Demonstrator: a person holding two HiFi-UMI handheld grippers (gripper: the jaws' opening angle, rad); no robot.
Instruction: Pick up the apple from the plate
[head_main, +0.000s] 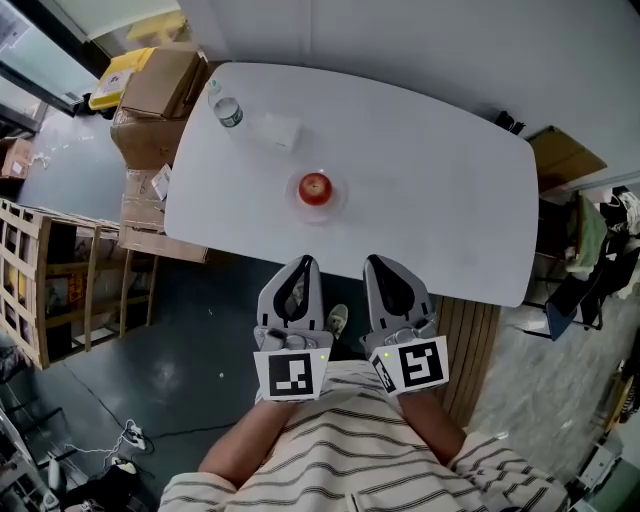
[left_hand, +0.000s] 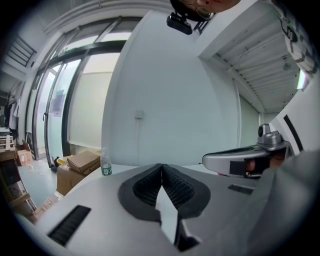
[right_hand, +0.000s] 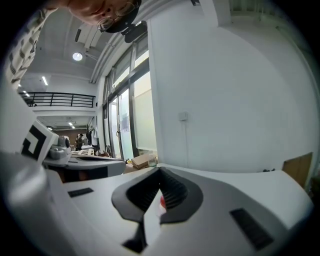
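A red apple (head_main: 315, 187) sits on a small clear plate (head_main: 337, 203) near the middle of the white table (head_main: 420, 190). Both grippers hang side by side off the table's near edge, pointing at it, well short of the apple. My left gripper (head_main: 303, 263) has its jaws pressed together with nothing between them, as the left gripper view (left_hand: 161, 165) also shows. My right gripper (head_main: 375, 262) is likewise shut and empty (right_hand: 160, 170). In the right gripper view a sliver of the apple (right_hand: 162, 201) shows through the gap behind the jaw tips.
A water bottle (head_main: 228, 110) and a clear packet (head_main: 281, 131) lie at the table's far left. Cardboard boxes (head_main: 155, 85) and a wooden crate (head_main: 40, 280) stand left of the table. Bags and clutter (head_main: 590, 250) crowd the right side. A slatted panel (head_main: 470, 345) stands below the near edge.
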